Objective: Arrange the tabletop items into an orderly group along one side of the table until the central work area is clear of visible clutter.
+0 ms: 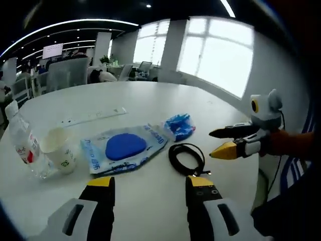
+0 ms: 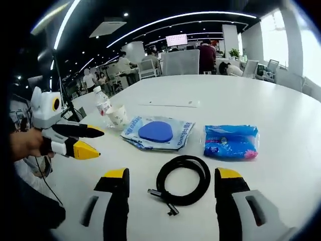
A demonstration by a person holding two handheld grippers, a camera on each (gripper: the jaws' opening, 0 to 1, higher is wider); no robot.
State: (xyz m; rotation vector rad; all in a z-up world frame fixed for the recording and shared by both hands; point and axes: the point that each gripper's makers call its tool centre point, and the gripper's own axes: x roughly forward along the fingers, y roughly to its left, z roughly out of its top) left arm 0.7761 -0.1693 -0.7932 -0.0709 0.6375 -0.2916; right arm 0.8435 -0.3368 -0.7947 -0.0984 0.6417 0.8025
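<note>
Both grippers (image 1: 150,188) (image 2: 172,183) gape empty over a coiled black cable (image 2: 183,179) on the table (image 2: 281,115).

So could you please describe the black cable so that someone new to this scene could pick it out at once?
On the round white table, look at the near edge, in front of the flat packet with the blue disc. The black cable lies there between that packet and the blue tissue pack; it is the one item that is coiled into a loop, with a loose plug end.

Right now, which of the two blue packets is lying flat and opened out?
The larger packet beside the paper cup, with a blue oval on it. The smaller blue pack sits plump and sealed.
</note>
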